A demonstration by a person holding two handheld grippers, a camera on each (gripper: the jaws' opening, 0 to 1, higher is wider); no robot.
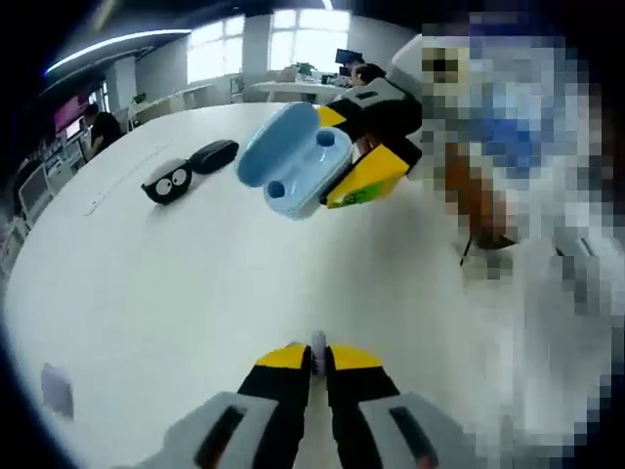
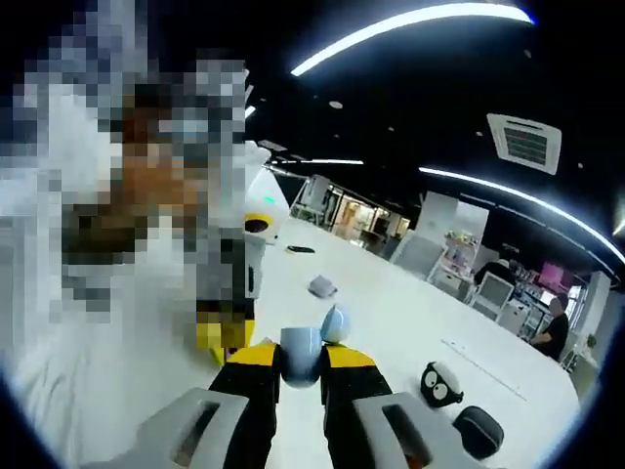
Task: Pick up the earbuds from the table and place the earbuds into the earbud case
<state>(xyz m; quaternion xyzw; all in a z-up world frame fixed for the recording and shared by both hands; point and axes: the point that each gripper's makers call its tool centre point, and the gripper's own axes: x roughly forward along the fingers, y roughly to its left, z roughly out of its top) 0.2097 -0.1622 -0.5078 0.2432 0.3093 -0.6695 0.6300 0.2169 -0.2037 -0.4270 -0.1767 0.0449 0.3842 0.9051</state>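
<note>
One small white earbud (image 1: 317, 341) pinched between the yellow tips of the left tool (image 1: 317, 360), low over the white worktop (image 1: 195, 283). Jaws nearly together, with just the little bud between them. Not yet in the case.

Held up by the right tool (image 1: 363, 147): the light blue plastic earbud case with its lid open (image 1: 293, 156). Seen in the left gripper view, lifted off the worktop and tipped, so the two round cups inside face the left tool. Something small and pale sitting in the upper cup, too blurry to say if a bud. Lower cup looks dark and empty.

Same case in the right gripper view, squeezed between the right tool (image 2: 301, 358) jaws, lid (image 2: 335, 323) sticking up behind.

Judged from this: about halfway or a bit more. Case picked up and opened. One bud grabbed. Left to do: bring that bud up to the case, drop it into a cup. Closing the lid maybe too.

Left tool pointing forward across the worktop, toward the case, well apart from it. Right tool coming in from the far right side, angled down and across.

Near the far left edge of the worktop: a black pouch with cartoon eyes (image 1: 167, 182), and a dark oval case (image 1: 213, 155) just beside it. Neither touched.
</note>
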